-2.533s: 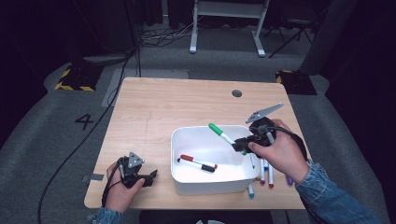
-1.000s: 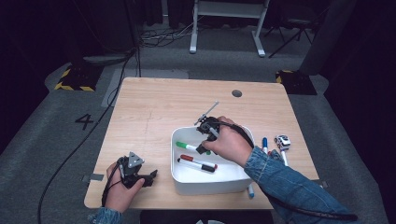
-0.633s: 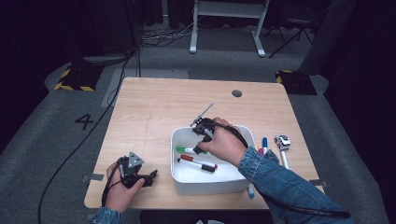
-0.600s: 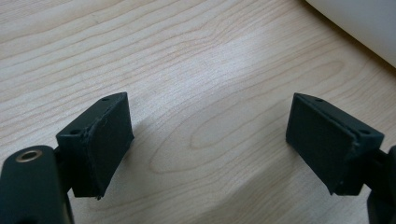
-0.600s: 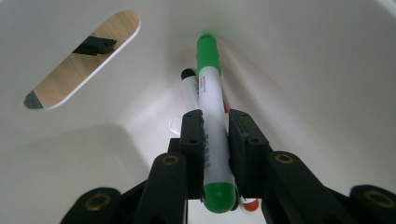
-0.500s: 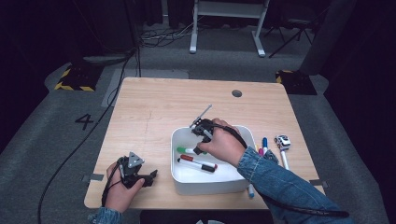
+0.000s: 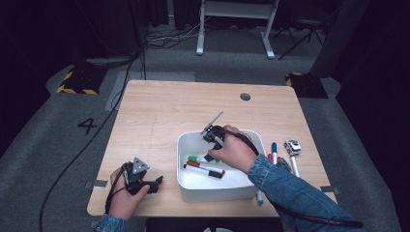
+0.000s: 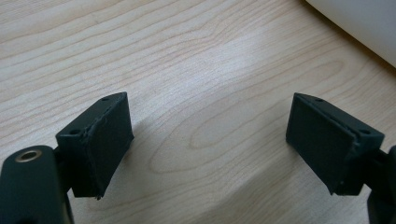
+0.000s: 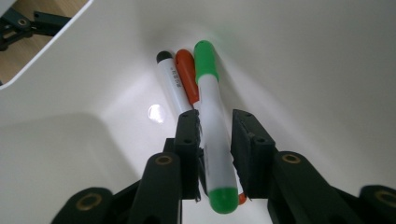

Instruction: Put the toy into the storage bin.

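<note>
High view first: a white bin (image 7: 186, 188) sits on the wooden tabletop (image 7: 169, 111), and everything else is placed from that bin. The right gripper (image 7: 211, 147) reaches down into the bin from its far rim, the person's right hand wrapped over it. Inside the bin lie a green marker (image 7: 197, 159) and, just nearer the front wall, a red-capped marker (image 7: 204, 168). Just outside the bin's right wall, several more markers (image 7: 273, 152) lie on the tabletop, with a small toy car (image 7: 292, 146) beyond them. Well apart from the bin's left wall, the left gripper (image 7: 157, 182) rests on the tabletop, pointing toward the bin.

Left gripper view: its jaws stand wide apart over bare wood with nothing between them; a corner of the bin (image 8: 359, 23) shows at the upper right.

Right gripper view: the right gripper (image 9: 215, 156) points at the bin floor (image 9: 303, 56), and the green marker (image 9: 212, 121) lies lengthwise between the jaws. They have just been opening, and a narrow gap shows on either side of the barrel. The red-capped marker (image 9: 187, 77) and a black-capped marker (image 9: 170, 84) lie touching the green one's left side.
</note>
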The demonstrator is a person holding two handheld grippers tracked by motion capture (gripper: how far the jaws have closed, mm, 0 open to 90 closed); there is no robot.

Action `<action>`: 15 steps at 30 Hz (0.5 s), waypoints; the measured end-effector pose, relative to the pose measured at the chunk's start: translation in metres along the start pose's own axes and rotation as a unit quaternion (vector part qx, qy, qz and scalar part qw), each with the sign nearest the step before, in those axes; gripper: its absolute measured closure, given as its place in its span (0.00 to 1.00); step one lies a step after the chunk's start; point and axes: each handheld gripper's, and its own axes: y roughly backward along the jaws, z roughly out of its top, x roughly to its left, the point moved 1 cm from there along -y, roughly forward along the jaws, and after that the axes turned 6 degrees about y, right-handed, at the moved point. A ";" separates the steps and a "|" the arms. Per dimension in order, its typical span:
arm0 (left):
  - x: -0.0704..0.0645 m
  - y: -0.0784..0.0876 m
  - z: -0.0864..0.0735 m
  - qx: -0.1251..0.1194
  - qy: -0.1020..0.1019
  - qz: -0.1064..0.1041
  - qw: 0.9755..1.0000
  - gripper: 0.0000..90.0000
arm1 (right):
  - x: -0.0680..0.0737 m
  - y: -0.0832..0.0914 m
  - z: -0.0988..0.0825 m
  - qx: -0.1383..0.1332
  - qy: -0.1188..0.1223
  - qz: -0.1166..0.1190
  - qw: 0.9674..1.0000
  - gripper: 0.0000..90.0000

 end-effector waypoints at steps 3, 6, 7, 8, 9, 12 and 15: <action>0.000 0.000 0.000 0.000 0.000 -0.001 1.000 0.16 | -0.001 0.007 -0.004 -0.017 0.001 -0.001 1.000 0.75; 0.000 0.000 0.000 0.000 0.000 0.000 1.000 0.16 | -0.001 0.018 -0.009 -0.039 -0.001 0.001 0.999 0.75; 0.000 0.000 0.000 0.000 0.000 -0.001 1.000 0.16 | -0.001 0.023 -0.011 -0.047 0.000 0.000 0.999 0.74; 0.000 0.000 0.000 0.000 0.000 -0.001 1.000 0.16 | 0.000 0.028 -0.014 -0.057 -0.004 0.004 0.998 0.73; 0.000 0.000 0.000 0.000 0.000 -0.001 1.000 0.16 | 0.000 0.033 -0.017 -0.068 -0.003 0.005 0.998 0.73; 0.000 0.000 0.000 0.001 0.000 -0.002 1.000 0.16 | 0.000 0.051 -0.030 -0.094 -0.005 0.003 0.996 0.73; 0.000 0.000 0.000 0.001 -0.001 -0.002 1.000 0.16 | -0.002 0.066 -0.045 -0.117 -0.007 -0.002 0.993 0.72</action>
